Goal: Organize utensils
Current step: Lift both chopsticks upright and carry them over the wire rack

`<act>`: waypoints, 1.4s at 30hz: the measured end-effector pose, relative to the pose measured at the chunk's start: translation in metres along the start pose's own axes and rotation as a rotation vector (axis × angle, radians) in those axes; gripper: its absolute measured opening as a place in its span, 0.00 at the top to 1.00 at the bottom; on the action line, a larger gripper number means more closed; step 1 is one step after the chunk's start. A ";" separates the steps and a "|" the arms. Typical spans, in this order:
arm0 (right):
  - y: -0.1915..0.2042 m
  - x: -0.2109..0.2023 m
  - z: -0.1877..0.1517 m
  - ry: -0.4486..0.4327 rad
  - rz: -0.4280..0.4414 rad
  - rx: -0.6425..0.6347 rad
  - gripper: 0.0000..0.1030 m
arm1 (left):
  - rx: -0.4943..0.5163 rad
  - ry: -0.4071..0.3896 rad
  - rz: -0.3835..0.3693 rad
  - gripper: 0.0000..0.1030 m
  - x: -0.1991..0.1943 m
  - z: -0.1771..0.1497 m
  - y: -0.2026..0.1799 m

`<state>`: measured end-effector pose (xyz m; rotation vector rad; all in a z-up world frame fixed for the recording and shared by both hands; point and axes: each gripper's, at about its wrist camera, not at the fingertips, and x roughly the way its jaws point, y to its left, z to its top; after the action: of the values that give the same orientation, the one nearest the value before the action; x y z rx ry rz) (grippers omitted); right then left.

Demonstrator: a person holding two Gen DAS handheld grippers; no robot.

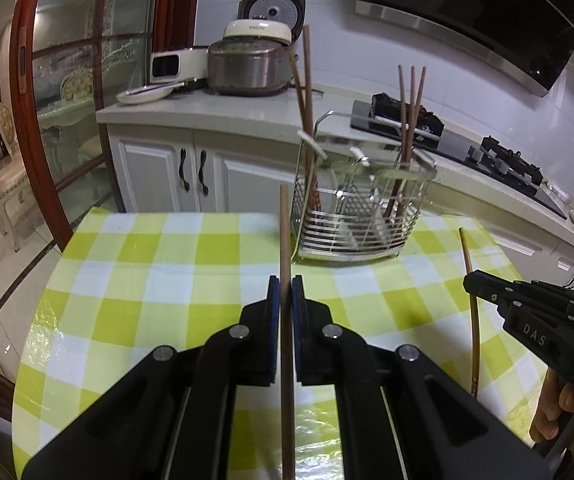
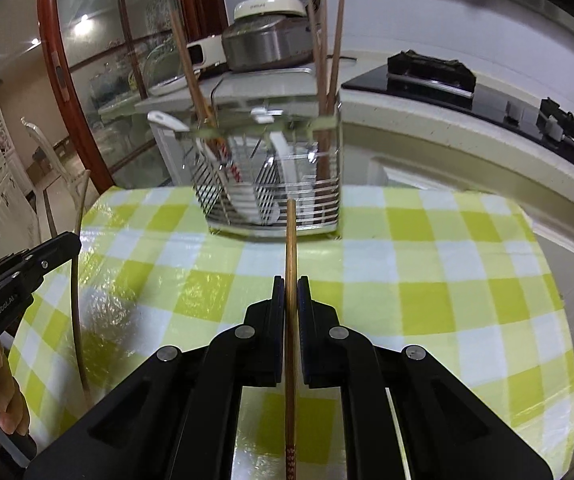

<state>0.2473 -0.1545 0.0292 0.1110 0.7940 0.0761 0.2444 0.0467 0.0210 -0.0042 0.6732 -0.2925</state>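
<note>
My left gripper [image 1: 285, 286] is shut on a brown chopstick [image 1: 284, 232] that points toward the wire utensil rack [image 1: 361, 216] standing just ahead on the table. My right gripper [image 2: 291, 286] is shut on a lighter wooden chopstick [image 2: 290, 236] whose tip nearly reaches the rack [image 2: 271, 192]. The rack holds several upright chopsticks [image 1: 409, 120] and white spoons [image 1: 313, 142]. The right gripper also shows at the right of the left wrist view [image 1: 527, 308] with its chopstick [image 1: 473, 300]. The left gripper shows at the left of the right wrist view [image 2: 19, 276].
The round table has a yellow-green checked cloth [image 1: 159, 280]. Behind it runs a white counter [image 1: 215, 104] with a rice cooker [image 1: 247, 64] and a black gas stove [image 1: 499, 160]. A glass sliding door [image 1: 71, 80] is at the left.
</note>
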 end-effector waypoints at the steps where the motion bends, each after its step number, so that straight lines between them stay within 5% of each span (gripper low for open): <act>1: -0.001 -0.003 0.001 -0.007 0.000 0.001 0.92 | 0.003 -0.007 0.000 0.94 -0.003 0.002 -0.002; 21: -0.011 -0.058 0.015 -0.125 -0.027 -0.016 0.92 | 0.048 -0.101 -0.009 0.94 -0.047 0.020 -0.033; 42: -0.019 -0.083 0.019 -0.175 -0.073 -0.027 0.92 | 0.059 -0.118 -0.027 0.94 -0.061 0.025 -0.050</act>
<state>0.2030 -0.1839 0.0984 0.0621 0.6217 0.0075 0.2012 0.0127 0.0835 0.0257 0.5475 -0.3352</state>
